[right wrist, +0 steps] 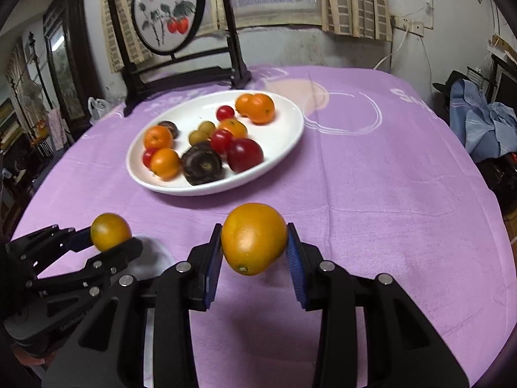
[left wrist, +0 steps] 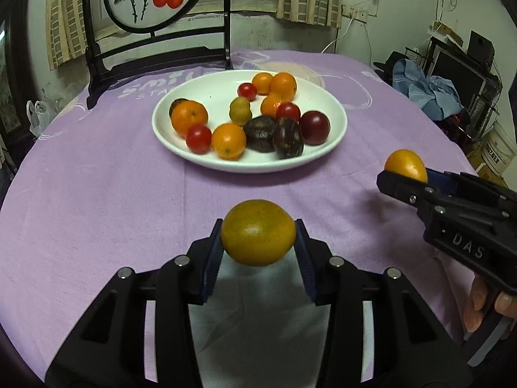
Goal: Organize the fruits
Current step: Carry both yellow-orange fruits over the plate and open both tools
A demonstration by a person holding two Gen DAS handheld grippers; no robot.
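Note:
A white plate [left wrist: 336,129] [right wrist: 292,135] on the purple tablecloth holds several small oranges, red cherry tomatoes, dark purple fruits and green ones. My left gripper [left wrist: 258,236] is shut on an orange [left wrist: 258,232] and holds it above the cloth, in front of the plate; it also shows in the right wrist view [right wrist: 111,236] with its orange [right wrist: 110,231]. My right gripper [right wrist: 254,242] is shut on another orange [right wrist: 253,237], to the right of the left one; in the left wrist view [left wrist: 404,174] its orange [left wrist: 405,165] shows at the right.
A dark wooden stand [left wrist: 155,61] with a round painted panel stands on the table behind the plate. A white disc-shaped object [right wrist: 152,258] lies on the cloth under the left gripper. The round table's edge [left wrist: 465,148] drops off at the right; clutter stands beyond.

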